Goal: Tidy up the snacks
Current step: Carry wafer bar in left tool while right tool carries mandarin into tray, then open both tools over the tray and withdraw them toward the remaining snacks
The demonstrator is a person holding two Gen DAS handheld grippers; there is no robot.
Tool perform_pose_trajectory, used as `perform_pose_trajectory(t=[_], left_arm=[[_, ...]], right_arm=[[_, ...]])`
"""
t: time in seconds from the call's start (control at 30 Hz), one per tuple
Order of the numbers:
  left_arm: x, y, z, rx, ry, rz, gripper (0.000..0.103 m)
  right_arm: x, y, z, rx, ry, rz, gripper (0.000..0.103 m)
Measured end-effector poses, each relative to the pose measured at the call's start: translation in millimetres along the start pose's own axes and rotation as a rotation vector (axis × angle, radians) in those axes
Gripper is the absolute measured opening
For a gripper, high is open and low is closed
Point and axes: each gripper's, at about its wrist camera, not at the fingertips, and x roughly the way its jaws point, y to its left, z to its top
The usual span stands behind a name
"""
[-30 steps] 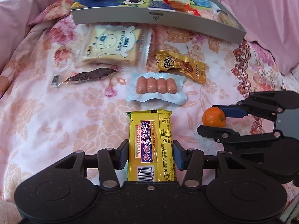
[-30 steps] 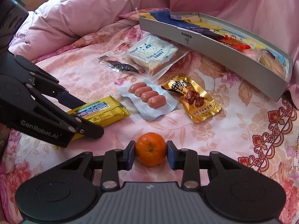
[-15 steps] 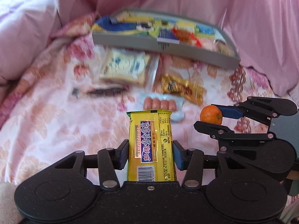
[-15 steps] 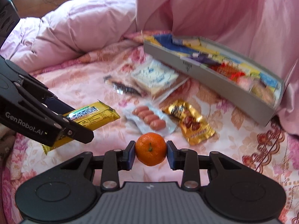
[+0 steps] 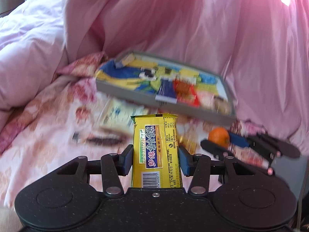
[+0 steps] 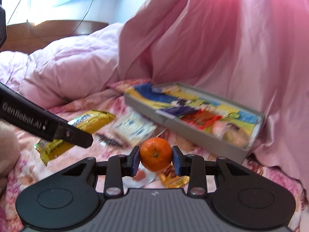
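My left gripper (image 5: 156, 159) is shut on a yellow biscuit pack (image 5: 156, 150) and holds it in the air above the floral bedspread. My right gripper (image 6: 156, 159) is shut on a small orange tangerine (image 6: 155, 153), also lifted. The grey snack tray (image 5: 135, 94), full of colourful packets, lies ahead of both; it also shows in the right wrist view (image 6: 193, 129). The tangerine (image 5: 219, 136) and the right gripper show at the right of the left wrist view. The yellow pack (image 6: 77, 129) and the left gripper show at the left of the right wrist view.
A toast packet (image 6: 135, 127), a dark dried-snack packet (image 6: 110, 140), a sausage pack (image 6: 141, 176) and a gold packet (image 6: 173, 179) lie blurred on the bedspread below. A pink duvet (image 6: 212, 48) rises behind the tray.
Both grippers have lifted their snacks off the bedspread and tilted up toward the tray. The loose packets have dropped lower in view and are blurred by motion.
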Motion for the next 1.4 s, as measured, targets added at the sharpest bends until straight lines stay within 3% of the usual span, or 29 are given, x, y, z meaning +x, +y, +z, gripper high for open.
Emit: perform_pose_trajectory(t=[0.23,0.47,0.73,1.03,1.4], left_arm=[[26.9,-12.8,51.5,0.002,-0.068,-0.023,0.05],[65.4,-17.4,98.4,-0.026,-0.125,-0.01,0.05],[118.4,-29.8,141.4,-0.063,-0.178,-0.008,0.05],[178.5,-44.1,138.8,-0.054,-0.096,-0.006,0.05],[199.7,-49.2,122.1,-0.044,-0.049,0.0,0.05]], right_arm=[[1.2,-18.9,8.7,0.058,-0.078,-0.052,0.039],[29.0,-41.9,30.7,0.111,-0.157,-0.11,0.039],[66.3,-66.5,31.8,0.158,-0.15,-0.15,0.039],[93.5,-68.6,18.3,0.123,-0.072,-0.145,0.039],[100.0,-72.9,18.4,0.13,-0.036,-0.156,0.04]])
